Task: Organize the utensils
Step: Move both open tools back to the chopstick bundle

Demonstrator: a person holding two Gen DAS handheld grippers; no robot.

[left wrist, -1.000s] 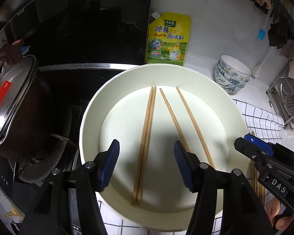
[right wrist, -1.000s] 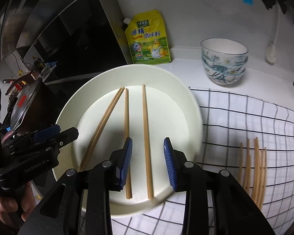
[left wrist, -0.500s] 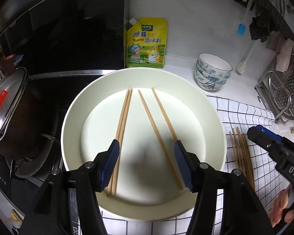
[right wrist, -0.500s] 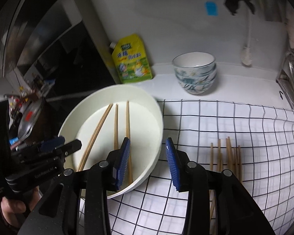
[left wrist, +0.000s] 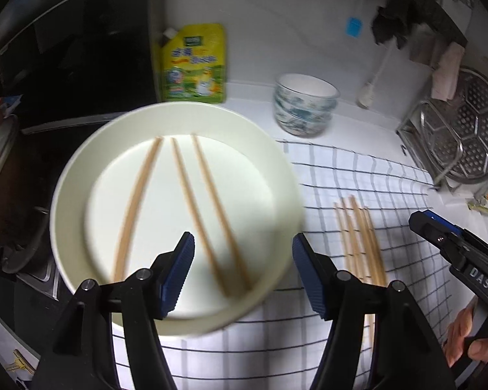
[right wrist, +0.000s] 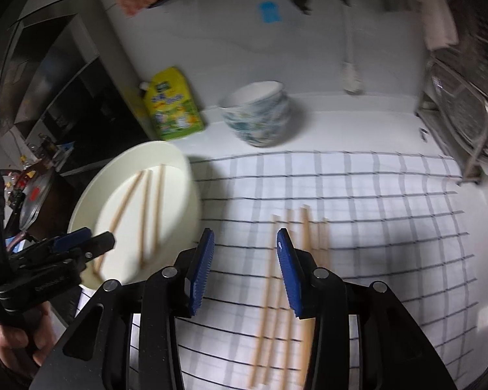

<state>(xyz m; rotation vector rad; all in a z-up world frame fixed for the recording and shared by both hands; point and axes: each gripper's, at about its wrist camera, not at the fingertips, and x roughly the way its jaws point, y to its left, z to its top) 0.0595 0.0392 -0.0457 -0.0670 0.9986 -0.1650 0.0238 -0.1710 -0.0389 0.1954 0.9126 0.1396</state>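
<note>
Chopsticks point(left wrist: 208, 208) lay loose in plate point(left wrist: 65, 201), more right of plate on cloth; thin, stiff, light (likely slippery), best pinched mid-shaft. Left gripper point(left wrist: 242, 276) wide, empty; right gripper point(right wrist: 245, 273) gaped, empty.

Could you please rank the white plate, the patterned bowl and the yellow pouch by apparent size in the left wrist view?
1. white plate
2. yellow pouch
3. patterned bowl
The pouch and bowl look close in size.

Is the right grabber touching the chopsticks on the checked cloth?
Apart. In the left wrist view the right gripper hangs open, off to the side of the chopsticks.
</note>
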